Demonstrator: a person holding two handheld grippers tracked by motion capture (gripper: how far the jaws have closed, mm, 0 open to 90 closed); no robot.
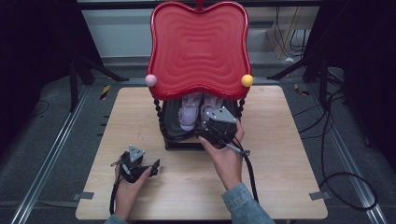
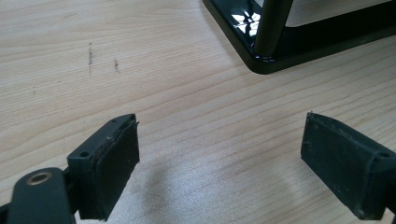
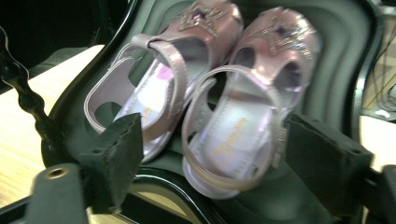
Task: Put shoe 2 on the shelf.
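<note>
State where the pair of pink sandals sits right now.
The pink sandals sit side by side in the black lower tray under the red shelf, directly ahead of the right gripper.

Gold lettering runs along the insole of the nearer pink sandal (image 3: 233,135), middle of the right gripper view, and a fainter gold mark sits on the insole of its partner sandal (image 3: 149,100) at centre left, both too blurred to read.
</note>
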